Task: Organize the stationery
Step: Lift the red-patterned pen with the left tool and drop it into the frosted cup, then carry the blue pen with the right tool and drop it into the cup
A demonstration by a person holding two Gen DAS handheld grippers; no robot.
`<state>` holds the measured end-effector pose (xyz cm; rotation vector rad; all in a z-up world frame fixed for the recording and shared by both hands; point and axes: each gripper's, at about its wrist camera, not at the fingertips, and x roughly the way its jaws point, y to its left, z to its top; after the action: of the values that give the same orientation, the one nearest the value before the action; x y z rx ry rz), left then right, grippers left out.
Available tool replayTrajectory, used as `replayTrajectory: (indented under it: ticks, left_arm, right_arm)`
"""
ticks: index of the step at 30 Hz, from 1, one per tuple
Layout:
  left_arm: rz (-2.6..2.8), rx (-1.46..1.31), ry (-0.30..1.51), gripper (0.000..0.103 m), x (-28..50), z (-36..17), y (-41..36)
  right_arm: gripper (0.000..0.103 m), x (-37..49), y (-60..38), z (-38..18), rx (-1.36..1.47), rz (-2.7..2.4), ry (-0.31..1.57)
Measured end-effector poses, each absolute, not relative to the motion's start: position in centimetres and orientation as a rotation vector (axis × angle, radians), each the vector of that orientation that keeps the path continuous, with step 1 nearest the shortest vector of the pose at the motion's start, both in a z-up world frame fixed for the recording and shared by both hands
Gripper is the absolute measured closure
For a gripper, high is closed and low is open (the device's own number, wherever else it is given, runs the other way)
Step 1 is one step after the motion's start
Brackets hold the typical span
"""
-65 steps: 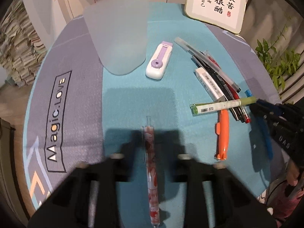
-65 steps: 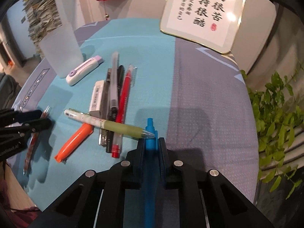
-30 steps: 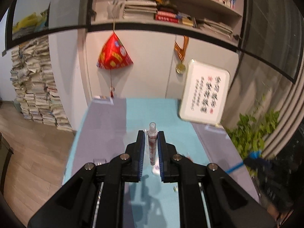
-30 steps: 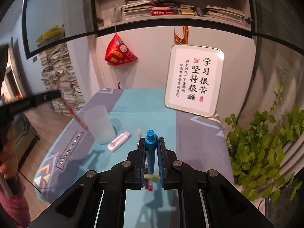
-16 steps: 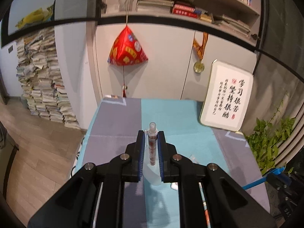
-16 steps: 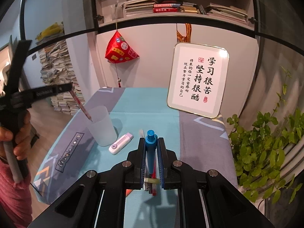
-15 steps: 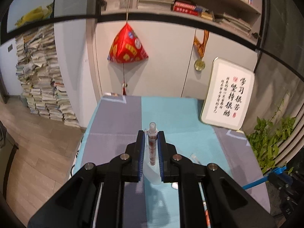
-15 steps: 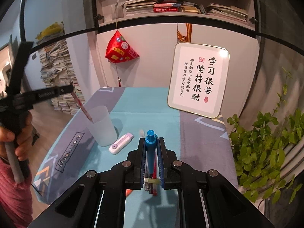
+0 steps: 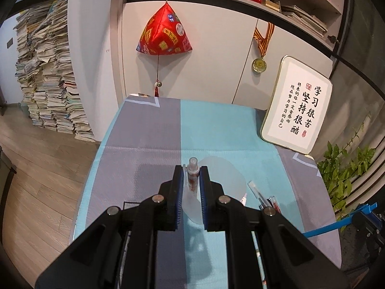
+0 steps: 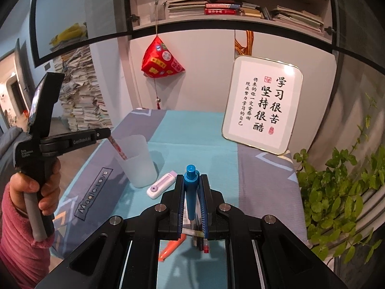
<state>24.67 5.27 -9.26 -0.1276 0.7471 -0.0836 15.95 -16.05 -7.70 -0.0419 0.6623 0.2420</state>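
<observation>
Table mat (image 10: 192,130) | right view only: left gripper (image 10: 109,134) pinching patterned pen (image 10: 118,149) into cup (image 10: 138,166) | right gripper (image 10: 191,192) pinching blue pen (image 10: 190,192)

cup (image 10: 138,161): on the table (image 10: 192,132), near its left edge
patterned pen (image 10: 118,148): its low end is inside the cup, leaning toward the left edge
correction tape (image 10: 160,184): on the table, just right of the cup
framed sign (image 10: 262,106): stands at the back right corner
pile of pens (image 9: 264,197): on the table, right of the cup, toward the near edge
plant (image 10: 336,187): past the right edge
paper stacks (image 9: 48,77): on the floor, past the back left corner
</observation>
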Motion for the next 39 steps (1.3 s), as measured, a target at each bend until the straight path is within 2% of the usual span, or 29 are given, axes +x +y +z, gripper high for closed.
replayTrajectory:
  ticks: [8, 12, 19, 27, 39]
  left_arm:
    - [-0.129, -0.169, 0.739, 0.090, 24.3, -9.6, 5.8]
    - [-0.128, -0.189, 0.677, 0.068, 22.6, -8.9, 6.4]
    - [-0.044, -0.146, 0.580, 0.051, 18.4, -9.6, 7.6]
    - [-0.028, -0.189, 0.642, 0.051, 16.2, -12.6, 9.8]
    - [-0.020, -0.171, 0.639, 0.051, 15.0, -13.1, 10.4]
  right_arm:
    - [0.091, 16.0, -15.2, -7.5, -0.058, 0.251, 0.665]
    - [0.091, 16.1, -14.9, -7.4, -0.064, 0.255, 0.667]
    - [0.091, 16.3, -13.3, -6.5, -0.073, 0.286, 0.652]
    - [0.091, 17.4, -10.6, -5.0, -0.074, 0.327, 0.610]
    - [0.091, 20.0, -6.3, -3.0, -0.069, 0.352, 0.540]
